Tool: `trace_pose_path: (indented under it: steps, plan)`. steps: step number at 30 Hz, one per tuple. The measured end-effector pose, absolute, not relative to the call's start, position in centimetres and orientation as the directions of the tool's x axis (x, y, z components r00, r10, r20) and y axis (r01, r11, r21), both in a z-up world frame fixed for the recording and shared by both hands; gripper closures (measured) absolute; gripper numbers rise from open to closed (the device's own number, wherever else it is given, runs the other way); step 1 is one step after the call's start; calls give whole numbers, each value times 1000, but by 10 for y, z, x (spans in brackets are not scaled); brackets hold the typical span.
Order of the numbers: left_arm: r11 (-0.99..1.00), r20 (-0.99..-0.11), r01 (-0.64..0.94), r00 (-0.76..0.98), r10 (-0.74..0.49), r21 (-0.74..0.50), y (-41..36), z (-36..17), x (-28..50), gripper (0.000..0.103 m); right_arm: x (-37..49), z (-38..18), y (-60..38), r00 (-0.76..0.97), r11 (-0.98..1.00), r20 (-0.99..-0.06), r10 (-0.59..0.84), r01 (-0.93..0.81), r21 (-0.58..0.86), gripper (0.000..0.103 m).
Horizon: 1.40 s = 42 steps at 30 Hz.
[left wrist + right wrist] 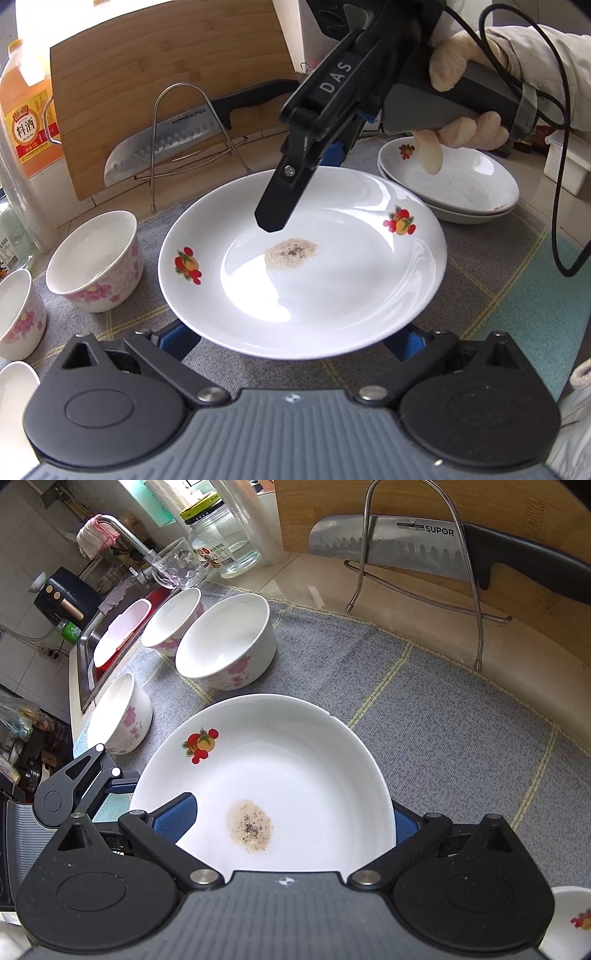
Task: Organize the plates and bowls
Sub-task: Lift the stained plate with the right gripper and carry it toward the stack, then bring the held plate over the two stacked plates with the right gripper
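A white plate (303, 266) with fruit pictures and a brown stain (291, 254) sits in the middle of the grey mat (461, 716). The right gripper (291, 819) is grasping the plate by its rim — one blue pad on top, one under. The left gripper (295, 341) has its fingers spread wide beside the plate's near edge, not pinching. Flowered bowls (227, 646) stand to the left, and two stacked plates (454, 181) sit far right.

Right tongs (291, 823) clamp, left tongs (295, 341) spread wide, gloved hand (469, 92) gripping handle.
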<state>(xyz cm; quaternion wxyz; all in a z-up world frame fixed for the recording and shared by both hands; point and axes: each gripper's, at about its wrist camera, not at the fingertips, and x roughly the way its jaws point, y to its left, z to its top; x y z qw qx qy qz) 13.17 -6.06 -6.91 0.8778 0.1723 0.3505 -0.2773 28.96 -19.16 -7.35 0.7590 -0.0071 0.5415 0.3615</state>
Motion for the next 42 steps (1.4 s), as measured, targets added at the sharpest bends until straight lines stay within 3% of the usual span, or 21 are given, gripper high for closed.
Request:
trace_pose_path:
  steps: [42]
  plan:
    - [579, -700, 807, 481, -528, 118, -150, -46, 112, 1, 209, -45, -313, 328, 857, -813, 481, -370, 358, 0]
